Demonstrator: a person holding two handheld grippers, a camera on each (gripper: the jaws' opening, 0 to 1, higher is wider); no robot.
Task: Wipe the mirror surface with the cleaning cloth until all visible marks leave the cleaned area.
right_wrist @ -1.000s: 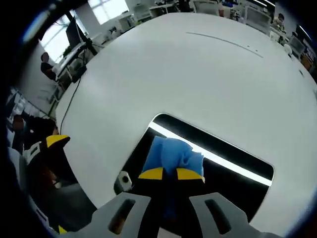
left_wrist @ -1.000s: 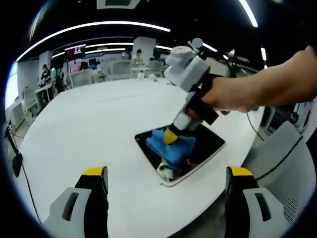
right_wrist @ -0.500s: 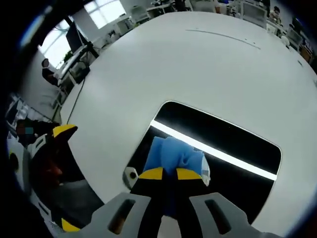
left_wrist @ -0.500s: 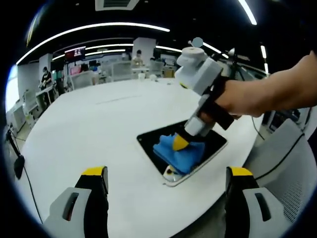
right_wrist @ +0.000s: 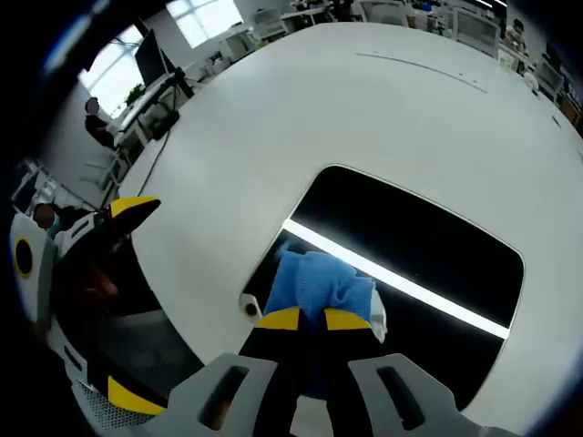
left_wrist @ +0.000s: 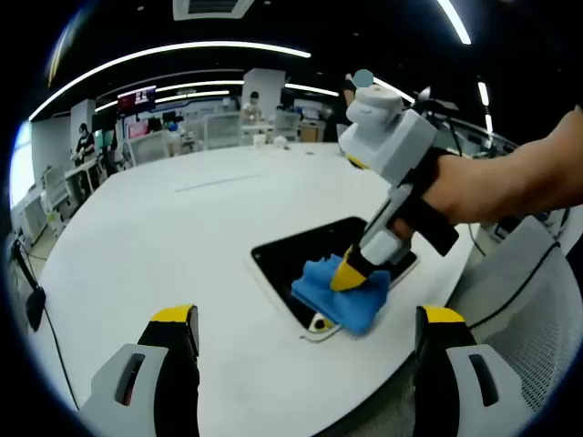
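A dark rectangular mirror (left_wrist: 314, 257) (right_wrist: 410, 246) with a white rim lies flat on the white table, reflecting a bright ceiling light strip. A blue cleaning cloth (left_wrist: 342, 296) (right_wrist: 319, 282) rests on the mirror's near corner, overlapping its edge. My right gripper (left_wrist: 351, 276) (right_wrist: 305, 319) is shut on the cloth and presses it down on the glass; a hand holds it in the left gripper view. My left gripper (left_wrist: 305, 319) stands open above the table's near edge with nothing between its yellow-tipped fingers, and it appears at the left of the right gripper view (right_wrist: 127, 211).
The round white table (left_wrist: 164, 228) spreads wide to the left and behind the mirror. A grey chair (left_wrist: 528, 309) stands at the right by the table edge. Desks, monitors and people fill the office background (left_wrist: 137, 127).
The right gripper has dragged the cloth across the mirror toward its near right corner, uncovering more dark glass. The left gripper has held still.
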